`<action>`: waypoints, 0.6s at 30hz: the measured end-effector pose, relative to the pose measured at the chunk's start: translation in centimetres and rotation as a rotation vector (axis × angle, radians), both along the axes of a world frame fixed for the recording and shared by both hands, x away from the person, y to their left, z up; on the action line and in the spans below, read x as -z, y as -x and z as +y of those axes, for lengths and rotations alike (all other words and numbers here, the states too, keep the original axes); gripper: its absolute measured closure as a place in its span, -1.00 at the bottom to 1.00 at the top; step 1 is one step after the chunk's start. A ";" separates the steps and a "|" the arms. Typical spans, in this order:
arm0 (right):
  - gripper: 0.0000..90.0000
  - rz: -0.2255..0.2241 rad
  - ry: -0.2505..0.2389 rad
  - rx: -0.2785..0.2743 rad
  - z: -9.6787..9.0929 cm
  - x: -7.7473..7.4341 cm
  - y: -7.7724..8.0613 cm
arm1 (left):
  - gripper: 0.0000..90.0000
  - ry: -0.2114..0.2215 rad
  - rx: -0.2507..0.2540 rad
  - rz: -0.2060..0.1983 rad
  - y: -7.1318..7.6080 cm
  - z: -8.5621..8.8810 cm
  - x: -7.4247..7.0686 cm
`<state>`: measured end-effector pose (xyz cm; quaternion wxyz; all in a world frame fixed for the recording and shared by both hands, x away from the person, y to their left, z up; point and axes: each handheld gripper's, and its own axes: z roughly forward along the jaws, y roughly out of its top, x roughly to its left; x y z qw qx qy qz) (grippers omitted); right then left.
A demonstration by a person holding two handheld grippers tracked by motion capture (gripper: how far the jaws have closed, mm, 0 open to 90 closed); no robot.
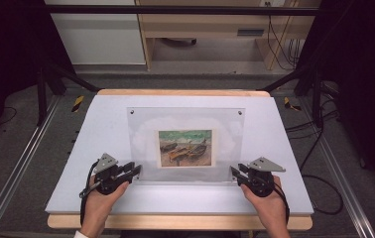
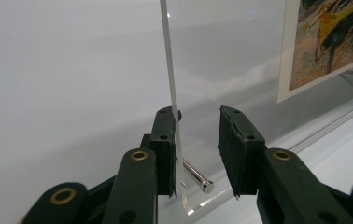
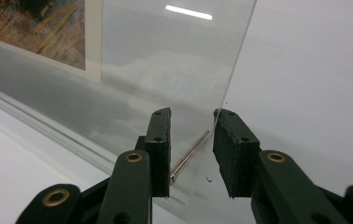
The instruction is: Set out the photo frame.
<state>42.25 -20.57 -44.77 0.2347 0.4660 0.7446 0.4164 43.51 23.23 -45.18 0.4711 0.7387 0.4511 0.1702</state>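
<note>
A clear acrylic sheet (image 1: 185,119) with a small boat painting print (image 1: 184,148) at its middle rests its lower edge on the white mat (image 1: 96,129) and tilts up. My left gripper (image 1: 137,171) holds the lower left corner and my right gripper (image 1: 234,171) the lower right corner. In the left gripper view, my left gripper (image 2: 196,114) brackets the sheet (image 2: 221,56) and a metal pin (image 2: 193,172). In the right gripper view, my right gripper (image 3: 192,115) spans the sheet (image 3: 165,60) and its pin (image 3: 191,154), whose head meets the left pad.
The white mat covers a wooden tabletop (image 1: 175,221) whose front edge lies just behind the person's hands. Two small holes or screws mark the sheet's far corners (image 1: 132,112). Metal rails (image 1: 22,163) run along both sides of the table, with cables on the floor at the right.
</note>
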 end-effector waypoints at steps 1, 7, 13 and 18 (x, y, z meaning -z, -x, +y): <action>0.50 0.002 0.001 0.000 0.0 0.0 0.0 | 0.48 0.000 0.000 0.000 0.0 0.0 0.0; 0.50 0.000 0.011 0.002 0.1 0.1 0.2 | 0.48 -0.007 -0.001 0.004 0.2 -0.1 0.0; 0.49 0.000 0.012 -0.004 0.0 0.1 0.4 | 0.47 -0.006 -0.005 0.007 0.4 -0.1 0.1; 0.49 0.005 0.012 -0.004 0.1 0.1 0.4 | 0.47 -0.008 -0.003 0.008 0.5 -0.1 0.1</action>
